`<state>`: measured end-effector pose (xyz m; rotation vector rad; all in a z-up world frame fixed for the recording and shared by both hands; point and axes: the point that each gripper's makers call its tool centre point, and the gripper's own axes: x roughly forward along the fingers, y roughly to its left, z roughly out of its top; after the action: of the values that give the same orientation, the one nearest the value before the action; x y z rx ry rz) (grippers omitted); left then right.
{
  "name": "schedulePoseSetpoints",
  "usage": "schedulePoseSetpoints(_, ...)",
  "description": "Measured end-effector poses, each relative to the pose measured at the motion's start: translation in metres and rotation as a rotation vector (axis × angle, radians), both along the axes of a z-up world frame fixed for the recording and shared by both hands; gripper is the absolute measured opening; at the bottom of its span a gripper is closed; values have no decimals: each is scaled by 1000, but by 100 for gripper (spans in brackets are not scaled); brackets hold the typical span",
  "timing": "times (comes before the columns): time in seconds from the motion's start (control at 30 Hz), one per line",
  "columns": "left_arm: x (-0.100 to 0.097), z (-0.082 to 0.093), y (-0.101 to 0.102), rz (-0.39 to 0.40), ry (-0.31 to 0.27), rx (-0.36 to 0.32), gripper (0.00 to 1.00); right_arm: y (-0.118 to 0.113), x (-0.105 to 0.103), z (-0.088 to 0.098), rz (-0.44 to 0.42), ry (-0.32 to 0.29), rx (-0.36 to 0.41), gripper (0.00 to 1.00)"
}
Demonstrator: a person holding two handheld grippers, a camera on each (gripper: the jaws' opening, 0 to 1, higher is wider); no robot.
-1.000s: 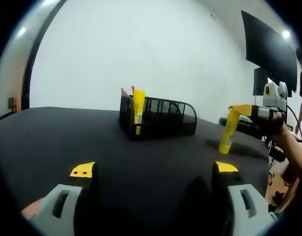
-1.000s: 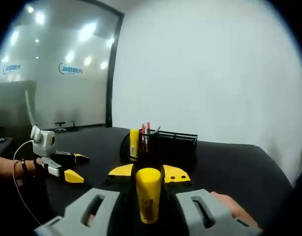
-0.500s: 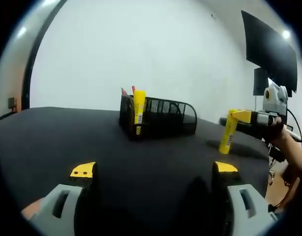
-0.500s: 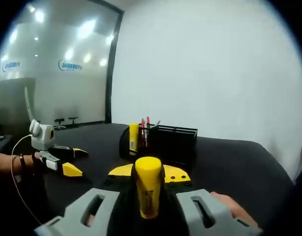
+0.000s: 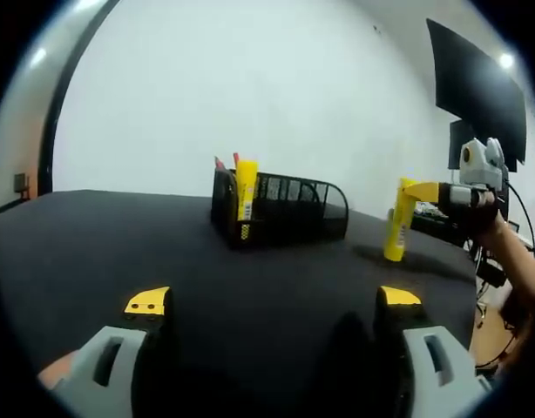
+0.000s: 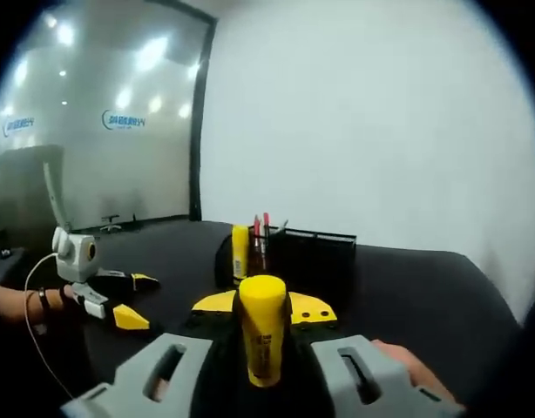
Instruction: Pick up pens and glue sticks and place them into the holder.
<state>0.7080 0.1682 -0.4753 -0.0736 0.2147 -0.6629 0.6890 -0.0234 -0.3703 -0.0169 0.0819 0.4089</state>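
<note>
Now the right hand-held gripper (image 6: 263, 306), pinching a yellow glue stick (image 6: 262, 326), should stay upright until above the black mesh holder (image 6: 307, 254); the left hand-held gripper (image 5: 272, 303) waits spread.

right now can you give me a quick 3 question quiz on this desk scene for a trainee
1. True or false: the right gripper is shut on a yellow glue stick.
2. Which is already standing in the black mesh holder? A) scissors B) another yellow glue stick C) a ruler
3. Fill in: the left gripper's jaws are ____ and carry nothing.

Key: 1 true; 2 B; 3 open
</note>
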Motion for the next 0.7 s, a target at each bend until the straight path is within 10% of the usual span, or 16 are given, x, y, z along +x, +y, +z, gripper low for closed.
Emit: schedulePoseSetpoints(0.7,-1,2,-2,-25,1,-16,93,50,66,42,114,-26,62,17)
